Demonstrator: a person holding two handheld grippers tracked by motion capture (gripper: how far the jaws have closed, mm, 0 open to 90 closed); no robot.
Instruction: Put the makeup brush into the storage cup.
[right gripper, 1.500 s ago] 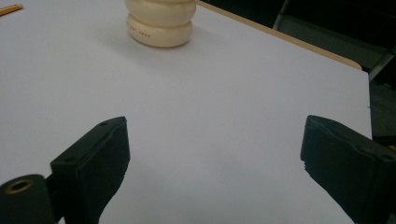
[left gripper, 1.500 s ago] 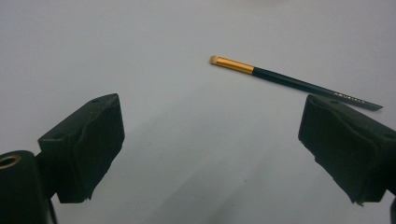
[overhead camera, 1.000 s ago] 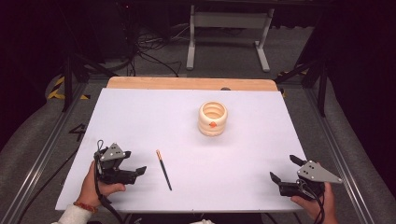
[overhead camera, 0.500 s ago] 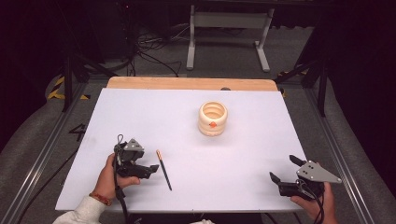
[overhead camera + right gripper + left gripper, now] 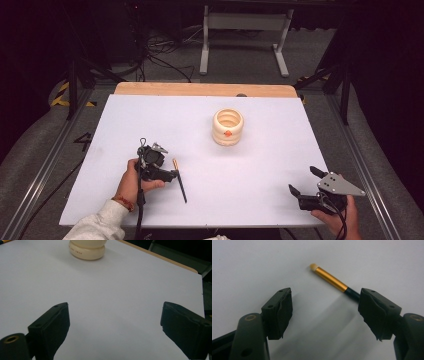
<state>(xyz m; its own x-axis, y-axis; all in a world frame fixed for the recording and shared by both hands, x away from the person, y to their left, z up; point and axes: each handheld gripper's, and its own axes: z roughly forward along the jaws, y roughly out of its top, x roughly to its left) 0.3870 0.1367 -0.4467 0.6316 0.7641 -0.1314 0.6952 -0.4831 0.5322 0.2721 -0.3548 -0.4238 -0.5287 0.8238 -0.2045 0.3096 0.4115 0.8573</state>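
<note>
Near the front-left part of the desk point(image 5: 210, 107), the left gripper point(image 5: 170, 175) rests low over the white surface, held by the person's left hand point(image 5: 131, 181). Its jaws stand wide apart and hold nothing. A brush point(image 5: 179, 180) lies flat on the desk just beside the jaw tips, its shaft running roughly from front to back. In the left gripper view, the brush point(image 5: 332, 280) shows a pale tip, a gold ferrule and a black handle; the handle passes behind the right-hand jaw, and the tip end lies beyond the gap between the jaws. Whether that jaw touches the handle cannot be told.

At the front-right corner of the desk, the right gripper point(image 5: 302, 182) sits in the person's right hand point(image 5: 340, 220), with the grey plate on top. Its jaws are also fully spread and empty, with bare desk surface between them in the right gripper view.

A cream ribbed jar point(image 5: 228, 127) stands upright towards the back of the desk, slightly right of centre, well apart from both grippers. The right gripper view shows the jar's base point(image 5: 87, 250) at the top.
</note>
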